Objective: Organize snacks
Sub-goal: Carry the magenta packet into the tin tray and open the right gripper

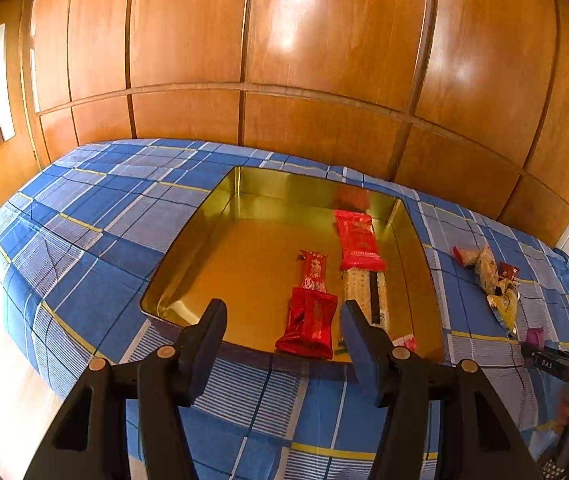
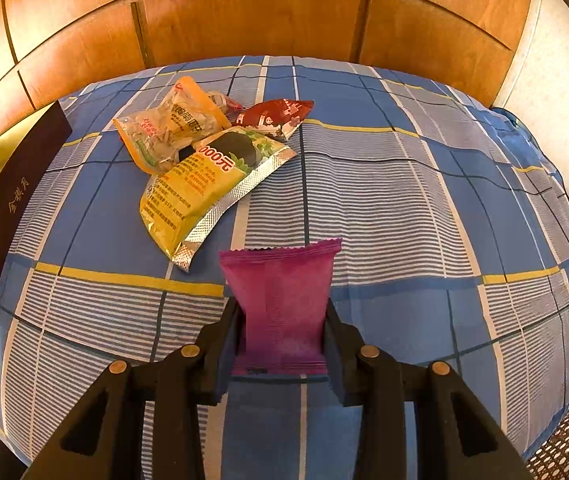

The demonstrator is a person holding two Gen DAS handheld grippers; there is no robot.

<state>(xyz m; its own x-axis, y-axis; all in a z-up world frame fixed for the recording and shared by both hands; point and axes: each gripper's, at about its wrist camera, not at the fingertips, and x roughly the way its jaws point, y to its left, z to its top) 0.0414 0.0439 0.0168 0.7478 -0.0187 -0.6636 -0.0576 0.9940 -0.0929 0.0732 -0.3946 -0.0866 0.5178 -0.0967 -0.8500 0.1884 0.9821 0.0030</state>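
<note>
right tool (image 2: 284,316) pinches purple packet (image 2: 282,300) over the bed (image 2: 404,208); yellow packet (image 2: 200,196) lies ahead. left tool (image 1: 282,312) spread above tin (image 1: 212,248).

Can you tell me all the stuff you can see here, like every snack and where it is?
Shiny gold metal tin: 1, gold, open, on the bed.
Red wrapped snack packets: 3, red, inside the tin, toward its right side.
White patterned snack bar: 1, white with a dark stripe, inside the tin, below the top red packet.
Loose snack bags: about 4, yellow, clear-orange and dark red, piled on the bed right of the tin.
Purple foil snack packet: 1, purple, pinched in the right claw.
Blue checked bedsheet: 1, blue, white and yellow, covering the bed.
Wooden panel wall: 1, orange-brown, behind the bed.
Left claw: 1, black, open, above the tin's near edge.
Right claw: 1, black, gripping the purple packet.
</note>
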